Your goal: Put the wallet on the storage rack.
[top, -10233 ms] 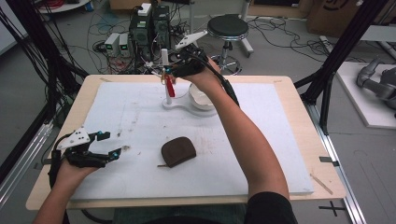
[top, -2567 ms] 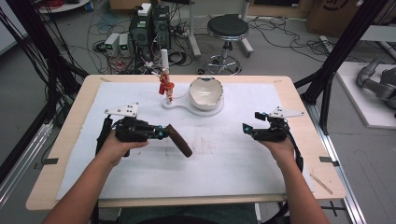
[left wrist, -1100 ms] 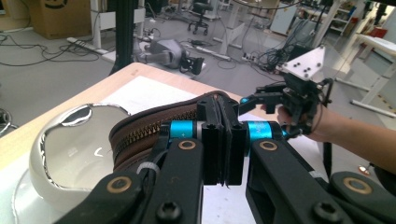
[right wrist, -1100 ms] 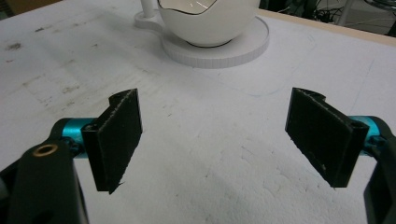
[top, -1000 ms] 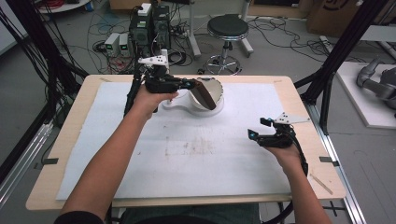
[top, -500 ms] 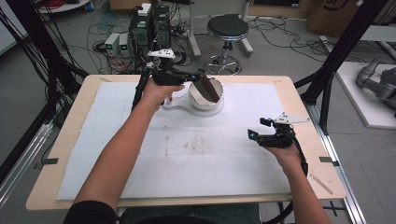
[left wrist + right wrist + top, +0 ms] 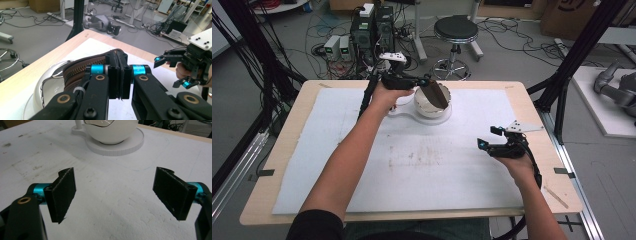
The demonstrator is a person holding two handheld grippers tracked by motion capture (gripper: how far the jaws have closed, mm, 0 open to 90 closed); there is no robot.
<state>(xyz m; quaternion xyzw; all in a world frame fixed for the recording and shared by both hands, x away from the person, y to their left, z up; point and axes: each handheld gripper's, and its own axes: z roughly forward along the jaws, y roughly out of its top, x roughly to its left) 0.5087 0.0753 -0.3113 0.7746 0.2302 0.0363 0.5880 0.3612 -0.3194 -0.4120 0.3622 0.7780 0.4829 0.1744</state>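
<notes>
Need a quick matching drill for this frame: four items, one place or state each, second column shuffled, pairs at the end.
Column one:
1. brown zippered leather pouch
2. white round bowl on its white base
3. left gripper
4. right gripper

Column two:
A. jaws wide apart, nothing between them, above the white mat
B. stands at the far middle of the table
C. pinched by its edge, hanging over the bowl
D. jaws clamped on the pouch's edge

Pairs: 1-C, 2-B, 3-D, 4-A

Brown leather pouch [image 7: 82,68], glossy white bowl [image 7: 111,131], matt sheet [image 7: 422,165]
</notes>
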